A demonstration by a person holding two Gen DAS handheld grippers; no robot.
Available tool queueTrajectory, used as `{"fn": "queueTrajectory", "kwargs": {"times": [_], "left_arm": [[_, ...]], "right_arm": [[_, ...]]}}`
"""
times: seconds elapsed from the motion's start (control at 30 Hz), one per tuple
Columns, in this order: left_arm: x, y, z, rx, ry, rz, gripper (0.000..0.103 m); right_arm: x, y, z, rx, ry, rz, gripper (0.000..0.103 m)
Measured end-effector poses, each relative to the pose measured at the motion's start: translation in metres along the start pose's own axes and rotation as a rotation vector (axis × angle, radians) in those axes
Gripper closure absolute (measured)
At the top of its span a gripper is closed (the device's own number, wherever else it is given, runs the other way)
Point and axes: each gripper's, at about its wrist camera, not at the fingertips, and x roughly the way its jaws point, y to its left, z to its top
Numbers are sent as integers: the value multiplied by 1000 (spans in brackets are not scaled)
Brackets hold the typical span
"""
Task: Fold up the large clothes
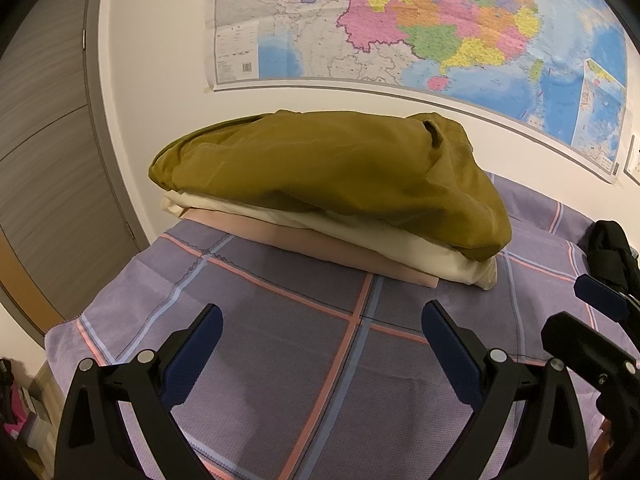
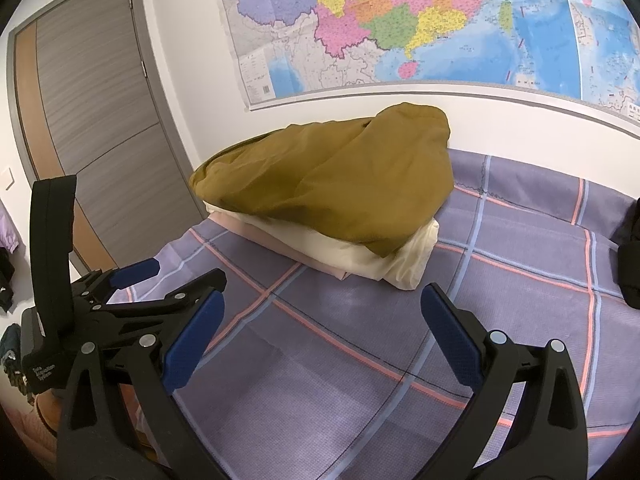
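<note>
Purple plaid bedspread stretches bare beneath both my grippers, left and right, jaws spread wide and holding nothing. Ahead sits the stack: olive garment over cream and pink folds. Folding looks finished, unless more waits unseen.

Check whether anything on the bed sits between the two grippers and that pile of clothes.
Nothing visible does. Only bare bedspread lies between the open left gripper, the open right gripper and the pile of clothes.
</note>
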Motion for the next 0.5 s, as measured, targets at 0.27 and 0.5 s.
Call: {"fn": "queueTrajectory", "kwargs": {"times": [0.27,0.5], "left_arm": [[-4,-6,-2,23,-23,-15,7],[-1,-14,0,19,-3,-54,7]], "right_arm": [[-1,-1,-1,1,-7,-2,6],[-12,-5,-4,11,-21,-31,6]]}}
